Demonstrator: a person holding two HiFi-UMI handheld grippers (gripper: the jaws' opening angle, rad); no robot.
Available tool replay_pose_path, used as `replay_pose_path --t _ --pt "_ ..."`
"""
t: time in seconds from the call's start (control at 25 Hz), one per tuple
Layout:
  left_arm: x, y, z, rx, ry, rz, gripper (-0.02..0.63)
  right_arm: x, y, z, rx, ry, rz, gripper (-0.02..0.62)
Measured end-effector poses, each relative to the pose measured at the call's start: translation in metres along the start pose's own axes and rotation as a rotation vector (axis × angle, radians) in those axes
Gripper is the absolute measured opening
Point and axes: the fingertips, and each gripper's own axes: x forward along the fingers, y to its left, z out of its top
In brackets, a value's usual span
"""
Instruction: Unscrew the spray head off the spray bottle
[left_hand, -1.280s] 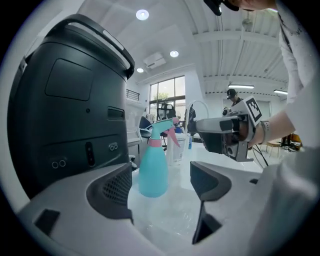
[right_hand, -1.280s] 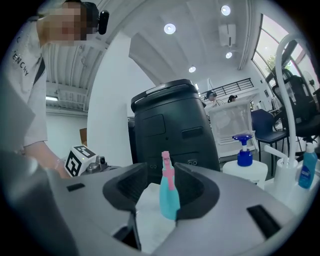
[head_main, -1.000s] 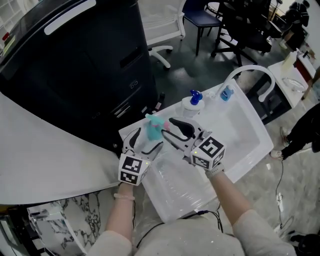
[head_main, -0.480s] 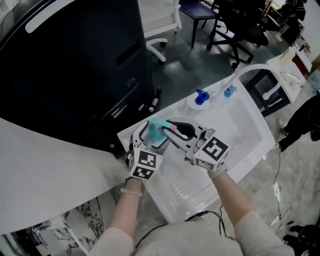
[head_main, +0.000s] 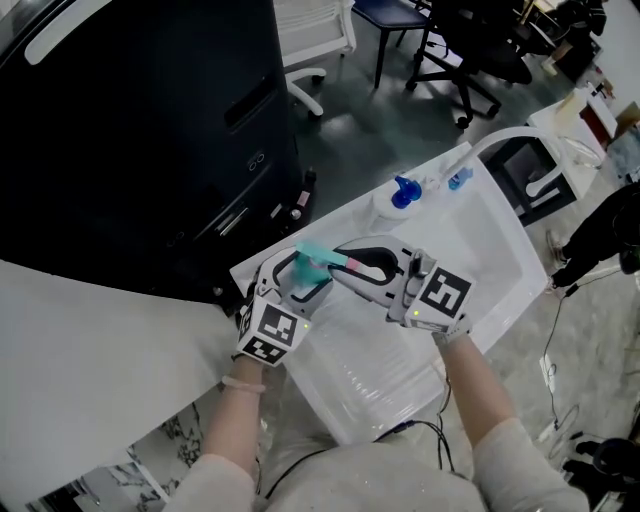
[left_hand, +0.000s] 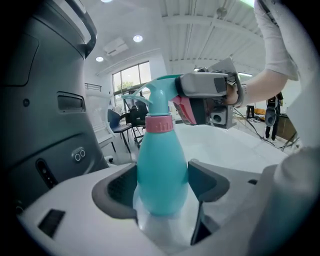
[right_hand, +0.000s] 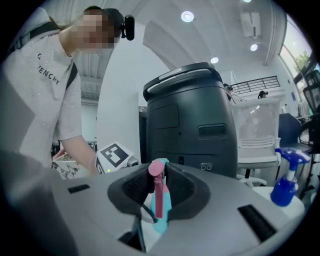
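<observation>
The left gripper (left_hand: 162, 186), whose jaws have just been closing, clamps the bottle (left_hand: 160, 155) by its belly between both pads, I judge to keep the body from turning. Beyond its fingertips the right gripper (right_hand: 159, 187), its jaws also just closing, pinches the spray head (left_hand: 159, 97) from the side with the trigger (right_hand: 158, 195) between its pads, a hold that suits twisting. The pink collar (left_hand: 159, 124) sits on the neck, so the head is not yet off
</observation>
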Motion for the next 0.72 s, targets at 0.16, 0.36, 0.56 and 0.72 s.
replay_pose_path --t 0.16,0.36,0.56,0.72 --pt "-0.001 -0.004 -0.002 0.053 0.016 -0.083 0.321 -0.001 -0.001 -0.001 0.0 0.002 0.118 0.069" --pt "-0.002 -0.007 0.0 0.061 0.015 -0.131 0.321 -0.004 -0.008 0.001 0.033 0.002 0.103 0.077" --pt "0.0 -0.007 0.001 0.054 0.004 -0.108 0.321 -0.037 -0.017 0.016 0.11 -0.156 -0.174 0.214" --pt "0.001 -0.007 0.002 0.043 -0.001 -0.086 0.321 -0.047 0.008 0.019 0.195 -0.207 -0.163 0.152"
